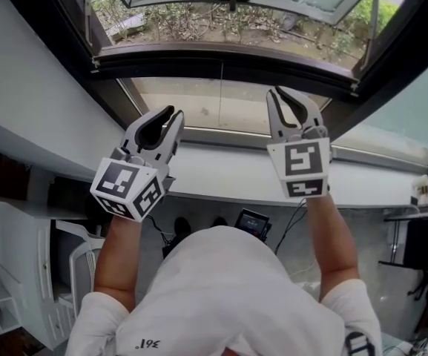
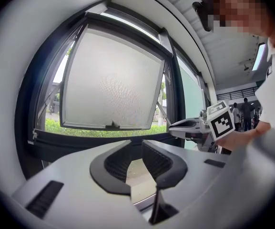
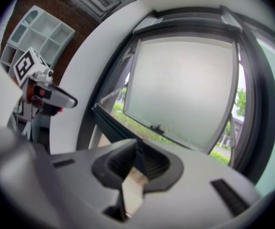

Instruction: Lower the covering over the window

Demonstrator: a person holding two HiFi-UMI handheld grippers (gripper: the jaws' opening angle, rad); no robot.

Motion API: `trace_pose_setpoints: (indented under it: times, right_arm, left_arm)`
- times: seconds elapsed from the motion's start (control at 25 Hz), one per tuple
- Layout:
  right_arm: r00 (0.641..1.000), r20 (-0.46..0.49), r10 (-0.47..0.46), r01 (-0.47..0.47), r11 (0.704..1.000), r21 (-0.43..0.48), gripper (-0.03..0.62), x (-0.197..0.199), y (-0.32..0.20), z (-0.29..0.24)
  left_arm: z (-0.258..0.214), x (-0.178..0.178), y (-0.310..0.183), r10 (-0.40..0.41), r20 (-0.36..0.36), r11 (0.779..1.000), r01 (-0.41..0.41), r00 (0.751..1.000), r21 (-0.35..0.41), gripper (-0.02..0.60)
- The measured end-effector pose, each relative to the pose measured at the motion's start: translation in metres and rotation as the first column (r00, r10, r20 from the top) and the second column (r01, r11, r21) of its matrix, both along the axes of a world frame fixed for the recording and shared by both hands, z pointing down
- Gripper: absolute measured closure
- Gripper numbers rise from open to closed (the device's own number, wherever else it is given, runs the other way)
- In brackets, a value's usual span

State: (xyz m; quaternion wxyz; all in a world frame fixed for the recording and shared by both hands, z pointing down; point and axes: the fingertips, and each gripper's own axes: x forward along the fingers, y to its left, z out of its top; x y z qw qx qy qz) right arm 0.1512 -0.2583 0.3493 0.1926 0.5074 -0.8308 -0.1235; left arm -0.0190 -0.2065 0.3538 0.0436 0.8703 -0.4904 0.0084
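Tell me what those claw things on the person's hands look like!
Each hand carries a light grey plastic claw: the left claw and the right claw. Both have two curved jaws lined with ribbed black pads. Behind each one sits a white cube printed with black square markers. The person wears a white short-sleeved T-shirt.

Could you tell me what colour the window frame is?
The window frame is black; the head view shows it best.

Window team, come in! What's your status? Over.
Left tongs barely apart, right tongs tips together, both empty, held up before the window. Window sash tilted open outward; no covering in sight. Nothing in the way.
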Motion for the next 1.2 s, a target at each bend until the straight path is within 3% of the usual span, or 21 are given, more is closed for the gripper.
trace_pose_setpoints:
  times: [0.52,0.84,1.2]
  right_arm:
    - [0.999,0.036,0.031,-0.031,1.0,0.001,0.543,-0.01,0.04,0.007]
    - [0.983,0.159,0.089,-0.074,0.993,-0.096,0.543,-0.036,0.083,0.019]
    - [0.973,0.157,0.168,-0.143,0.977,-0.161,0.543,-0.063,0.136,0.039]
  left_arm:
    - [0.019,-0.008,0.042,0.044,-0.049,0.998,-0.046,0.998,-0.05,0.505]
    - [0.034,-0.036,0.087,0.093,-0.057,0.991,-0.098,0.994,-0.092,0.505]
    - [0.043,-0.062,0.132,0.169,-0.053,0.977,-0.175,0.984,-0.121,0.506]
